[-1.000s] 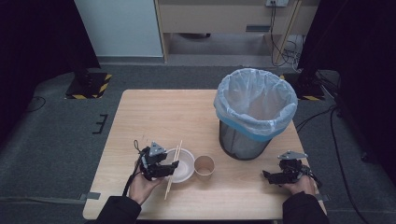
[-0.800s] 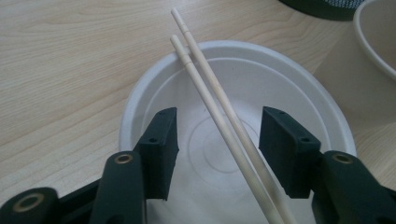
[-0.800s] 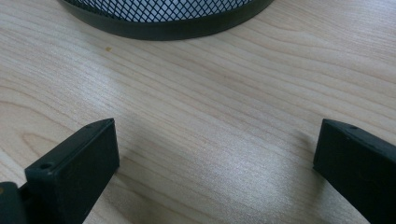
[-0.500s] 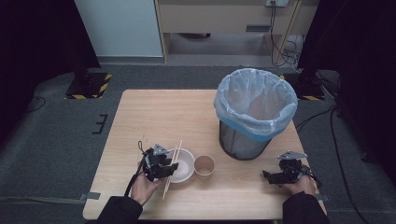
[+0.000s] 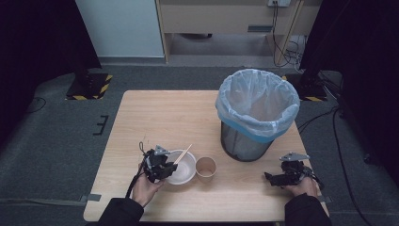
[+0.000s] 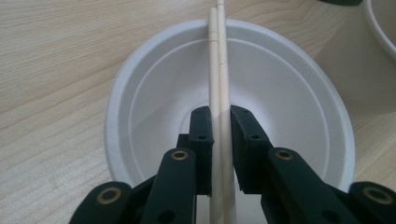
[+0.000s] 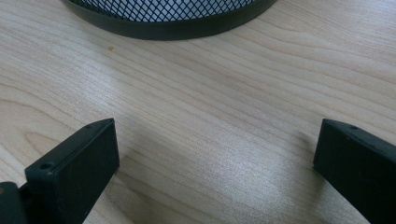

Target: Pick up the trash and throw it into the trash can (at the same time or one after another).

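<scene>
Wooden chopsticks: a pair is seen lying across the white bowl; in the left gripper view the far ends are cut off by the top edge and the near ends are hidden behind the jaws.
Left gripper: its jaws have just been closing and are now pressed on the chopsticks from both sides; in the high view it is found at lower left, with the pads lost in dark.
White bowl, high view: placed at lower centre of the table, partly covered by the left gripper.
Paper cup: stood just right of the bowl; its contents cannot be made out.
Right gripper: jaws are spread wide over bare wood, nothing between them; both pads are cut by the frame edges. In the high view it is seen at lower right.
Bin: lined with a pale bag, placed right of centre; in the right gripper view just the mesh base is shown, cut off at the top.
</scene>
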The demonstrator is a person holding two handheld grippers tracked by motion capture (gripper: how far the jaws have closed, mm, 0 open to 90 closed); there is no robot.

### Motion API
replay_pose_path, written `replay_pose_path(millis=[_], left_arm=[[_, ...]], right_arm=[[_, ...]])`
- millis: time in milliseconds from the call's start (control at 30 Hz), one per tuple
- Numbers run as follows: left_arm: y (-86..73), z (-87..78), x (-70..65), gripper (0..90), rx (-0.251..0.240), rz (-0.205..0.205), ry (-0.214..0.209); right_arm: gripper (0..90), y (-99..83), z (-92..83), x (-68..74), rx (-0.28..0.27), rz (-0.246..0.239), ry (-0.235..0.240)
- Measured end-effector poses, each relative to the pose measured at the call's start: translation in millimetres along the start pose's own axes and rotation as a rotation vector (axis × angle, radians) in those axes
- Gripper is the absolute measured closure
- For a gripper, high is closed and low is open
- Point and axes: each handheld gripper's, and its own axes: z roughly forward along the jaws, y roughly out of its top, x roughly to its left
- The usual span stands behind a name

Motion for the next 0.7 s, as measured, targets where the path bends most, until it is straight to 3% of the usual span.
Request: replay_pose_path(millis=[367,700], left_arm=[[1.9,-6.0,2.0,79.7,-0.017,-0.002,-0.017],[8.2,-25.6,1.8,79.7,-0.119,-0.013,-0.04]], right_arm=[[0.4,-0.1,0.0,0.2,0.0,0.001,0.003],[0.3,-0.2,0.0,0.2,-0.001,-0.001,0.003]])
